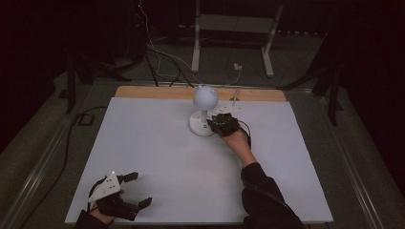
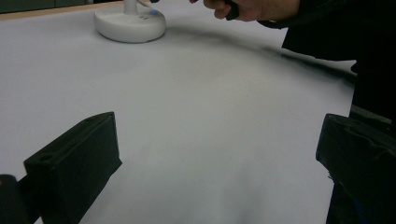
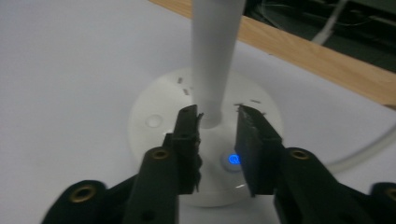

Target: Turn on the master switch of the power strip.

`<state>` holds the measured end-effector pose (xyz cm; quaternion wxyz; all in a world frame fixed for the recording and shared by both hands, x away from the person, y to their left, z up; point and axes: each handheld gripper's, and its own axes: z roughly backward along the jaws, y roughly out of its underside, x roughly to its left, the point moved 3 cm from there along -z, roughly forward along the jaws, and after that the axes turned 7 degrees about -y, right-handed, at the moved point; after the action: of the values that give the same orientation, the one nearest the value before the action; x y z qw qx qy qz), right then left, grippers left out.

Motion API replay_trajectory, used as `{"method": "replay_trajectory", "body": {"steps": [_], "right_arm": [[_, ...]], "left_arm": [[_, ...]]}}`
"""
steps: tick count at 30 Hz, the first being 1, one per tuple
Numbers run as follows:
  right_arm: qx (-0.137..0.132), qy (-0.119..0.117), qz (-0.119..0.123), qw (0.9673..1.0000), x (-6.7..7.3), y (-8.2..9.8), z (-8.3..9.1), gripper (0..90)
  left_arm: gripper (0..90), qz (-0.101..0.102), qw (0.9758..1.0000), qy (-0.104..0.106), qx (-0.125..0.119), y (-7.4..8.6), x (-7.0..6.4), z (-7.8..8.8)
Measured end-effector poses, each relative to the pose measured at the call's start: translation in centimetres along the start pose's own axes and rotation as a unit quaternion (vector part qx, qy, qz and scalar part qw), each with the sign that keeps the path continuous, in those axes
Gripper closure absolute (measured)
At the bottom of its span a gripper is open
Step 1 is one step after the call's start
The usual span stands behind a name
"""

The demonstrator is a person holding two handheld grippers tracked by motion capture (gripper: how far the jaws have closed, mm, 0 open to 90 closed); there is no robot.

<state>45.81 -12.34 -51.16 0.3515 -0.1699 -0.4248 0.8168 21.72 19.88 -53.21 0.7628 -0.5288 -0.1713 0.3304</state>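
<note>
The right hand-held gripper (image 3: 217, 140) hovers over the round base of a white lamp (image 3: 205, 140), jaws parted narrowly either side of the foot of the lamp's stem, nothing gripped; a lit blue button (image 3: 232, 159) glows on the base between the jaws. The lamp (image 1: 204, 112) stands near the far edge of the white counter (image 1: 157, 157), at about 12 o'clock from its centre, close to a wooden strip. The left hand-held gripper (image 1: 138, 190) rests at the counter's near corner, about 7 o'clock, jaws spread wide and holding nothing. Bare counter lies open between the two.
</note>
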Motion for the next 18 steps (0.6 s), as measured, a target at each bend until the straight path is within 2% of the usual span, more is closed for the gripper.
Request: {"method": "replay_trajectory", "body": {"steps": [2, 4, 6, 9, 10, 13, 15, 16, 18], "right_arm": [[-0.001, -0.008, -0.002, 1.0, 0.03, -0.03, 0.06, 65.2], [0.004, -0.019, -0.001, 0.9998, 0.16, -0.09, 0.18, 55.2], [0.006, -0.019, 0.0, 0.9998, 0.19, -0.11, 0.22, 52.7], [0.007, -0.02, -0.004, 0.9998, 0.25, -0.19, 0.34, 43.7], [0.009, -0.019, -0.007, 0.9998, 0.3, -0.27, 0.39, 37.9], [0.009, -0.019, -0.011, 0.9997, 0.36, -0.33, 0.47, 33.0], [0.01, -0.022, -0.013, 0.9996, 0.47, -0.33, 0.47, 23.7], [0.014, -0.034, -0.013, 0.9992, 0.56, -0.29, 0.45, 16.6], [0.023, -0.049, -0.011, 0.9985, 0.71, -0.18, 0.36, 8.7]], "left_arm": [[0.1, 0.0, 1.0, 0.0, 0.0, 0.0, 0.0, 0.0], [0.1, 0.0, 1.0, 0.0, 0.0, 0.0, 0.0, 0.0], [0.1, 0.0, 1.0, 0.0, 0.001, 0.0, 0.0, -0.01], [0.1, 0.0, 1.0, 0.0, 0.001, 0.0, 0.0, -0.01], [0.1, 0.0, 1.0, 0.0, 0.001, 0.0, 0.01, -0.01], [0.1, -0.001, 1.0, -0.001, 0.0, -0.01, 0.0, 0.02], [0.1, -0.001, 1.0, -0.001, 0.0, -0.02, 0.0, 0.04], [0.1, -0.001, 1.0, -0.001, 0.0, -0.02, 0.01, 0.04], [0.1, -0.001, 1.0, -0.001, 0.001, -0.01, 0.0, 0.01]]}}
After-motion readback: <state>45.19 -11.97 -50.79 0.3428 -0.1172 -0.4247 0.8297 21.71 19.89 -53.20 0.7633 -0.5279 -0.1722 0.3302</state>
